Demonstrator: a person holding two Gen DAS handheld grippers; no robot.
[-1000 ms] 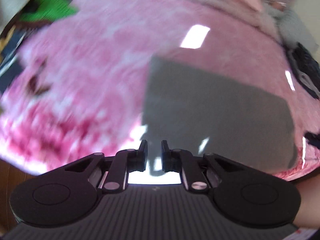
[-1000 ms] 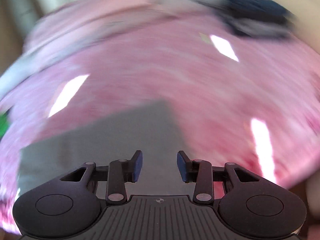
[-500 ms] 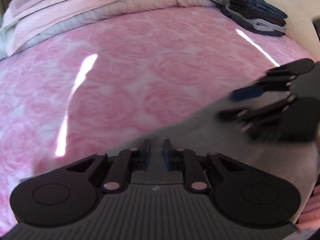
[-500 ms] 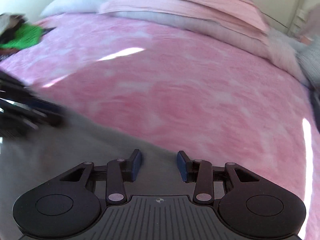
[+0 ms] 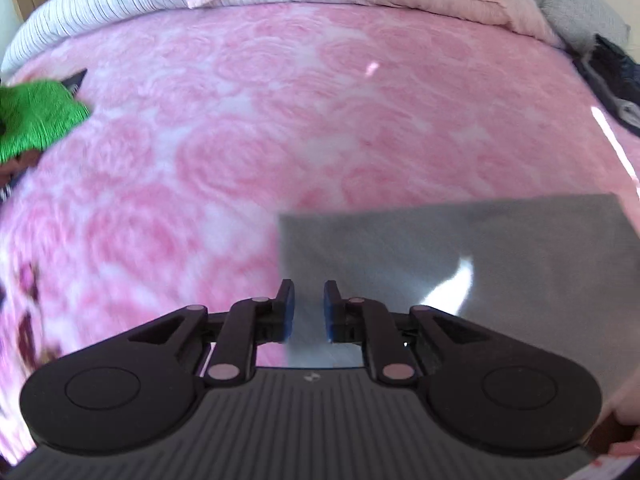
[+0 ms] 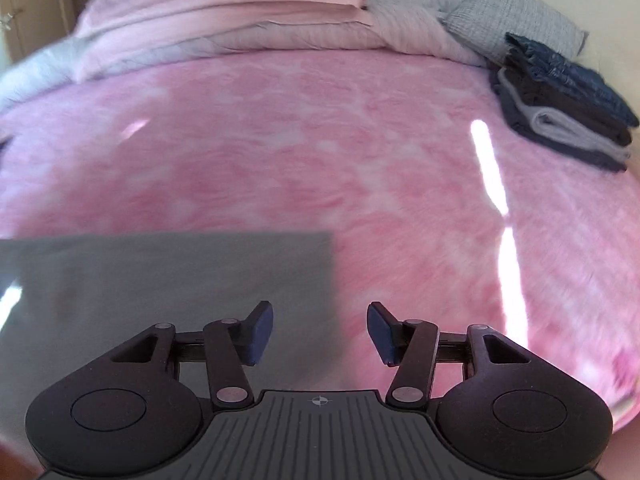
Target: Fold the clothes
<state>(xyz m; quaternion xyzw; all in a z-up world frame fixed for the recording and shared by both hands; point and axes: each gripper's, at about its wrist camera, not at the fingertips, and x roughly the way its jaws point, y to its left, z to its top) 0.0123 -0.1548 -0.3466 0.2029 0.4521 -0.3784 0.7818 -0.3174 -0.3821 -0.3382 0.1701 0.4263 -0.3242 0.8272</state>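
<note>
A smooth, matt grey folded cloth (image 5: pixel 460 248) is seen on a plush, fuzzy pink blanket (image 5: pixel 280 120), with a coarse green knit (image 5: pixel 36 116) at nine o'clock.

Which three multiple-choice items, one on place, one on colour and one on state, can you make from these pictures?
1. Where does the stack of folded dark clothes lie?
A far right of the bed
B on the floor
C on the grey cloth

2. Which colour is the flat folded cloth?
A green
B grey
C white

3. How is the right gripper?
A shut on the cloth
B open
C out of view

A: it sits beside the pillow.
B: a plain grey rectangle on the pink blanket.
B: its fingers stand wide apart.
</note>
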